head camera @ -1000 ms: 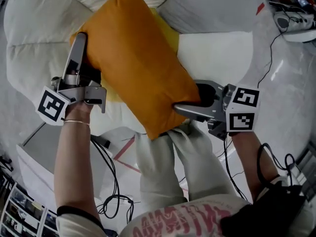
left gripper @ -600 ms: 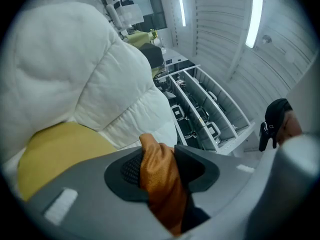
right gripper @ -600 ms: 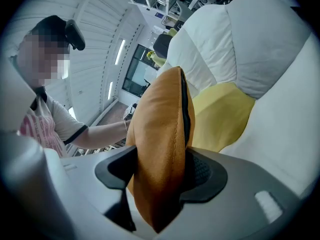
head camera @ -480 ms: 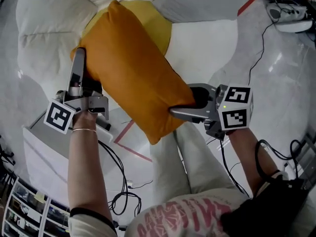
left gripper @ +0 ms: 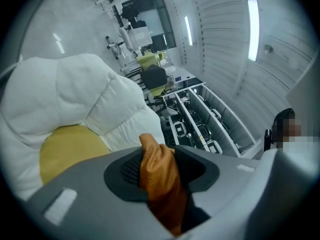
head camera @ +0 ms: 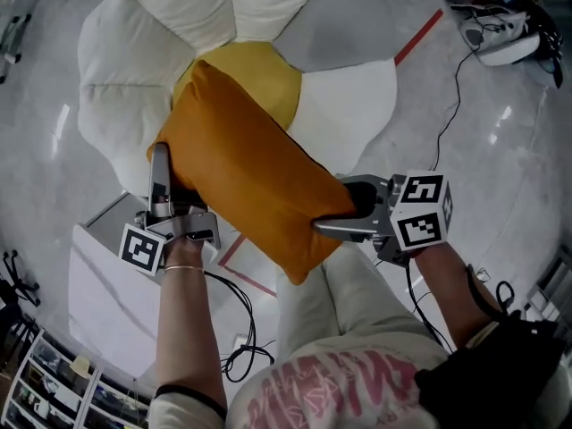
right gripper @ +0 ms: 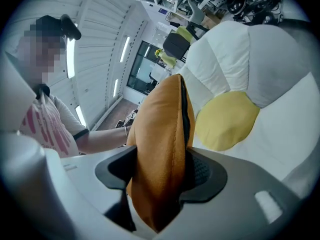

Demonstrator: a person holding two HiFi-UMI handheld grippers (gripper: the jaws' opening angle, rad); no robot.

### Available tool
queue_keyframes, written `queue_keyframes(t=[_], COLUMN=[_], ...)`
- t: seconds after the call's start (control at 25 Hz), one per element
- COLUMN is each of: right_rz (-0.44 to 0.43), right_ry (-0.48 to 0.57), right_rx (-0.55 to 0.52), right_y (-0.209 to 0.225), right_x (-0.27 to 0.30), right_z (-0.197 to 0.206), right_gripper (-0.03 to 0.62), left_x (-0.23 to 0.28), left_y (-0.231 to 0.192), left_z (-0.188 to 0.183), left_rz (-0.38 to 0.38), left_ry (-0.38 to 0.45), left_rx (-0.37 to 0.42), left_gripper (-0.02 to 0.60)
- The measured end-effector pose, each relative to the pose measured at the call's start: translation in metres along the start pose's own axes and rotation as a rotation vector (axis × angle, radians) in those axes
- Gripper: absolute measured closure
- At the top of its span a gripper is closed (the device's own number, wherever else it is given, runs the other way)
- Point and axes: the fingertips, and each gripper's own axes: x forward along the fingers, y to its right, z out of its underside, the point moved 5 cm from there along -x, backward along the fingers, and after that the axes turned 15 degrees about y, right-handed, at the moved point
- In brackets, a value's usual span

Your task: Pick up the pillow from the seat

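An orange pillow (head camera: 246,172) hangs in the air above a flower-shaped seat (head camera: 134,52) with white petals and a yellow centre (head camera: 268,74). My left gripper (head camera: 170,181) is shut on the pillow's left corner; the orange fabric (left gripper: 160,176) is pinched between its pads. My right gripper (head camera: 344,208) is shut on the pillow's right end, where the thick orange edge (right gripper: 160,149) fills the gap between the pads. The pillow is clear of the seat cushion (right gripper: 227,119).
A white box (head camera: 98,275) stands on the floor below my left hand, with black cables (head camera: 237,347) beside it. Red tape lines (head camera: 420,36) mark the grey floor. Devices and wires (head camera: 496,21) lie at the top right. Racks and chairs (left gripper: 200,119) stand beyond the seat.
Both grippers have risen with the pillow held between them. The pillow has come off the seat, which now appears smaller and farther below.
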Motion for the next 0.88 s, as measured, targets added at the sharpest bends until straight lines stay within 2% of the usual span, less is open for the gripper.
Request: queue_keyframes(t=[0.24,0.88], right_rz=[-0.031,-0.163], right_ry=[0.023,0.101], right_rx=[-0.074,-0.367], right_y=[-0.052,-0.233], right_x=[-0.027,-0.053], right_z=[-0.033,-0.110], right_gripper=[0.315,0.312], left_x=[-0.004,-0.046], left_y=[0.074,0.295], left_z=[-0.016,-0.123], left_rz=[0.066,0.346], left_ry=[0.035,0.209], left_rx=[0.000,0.081], left_gripper=[0.403,0.403])
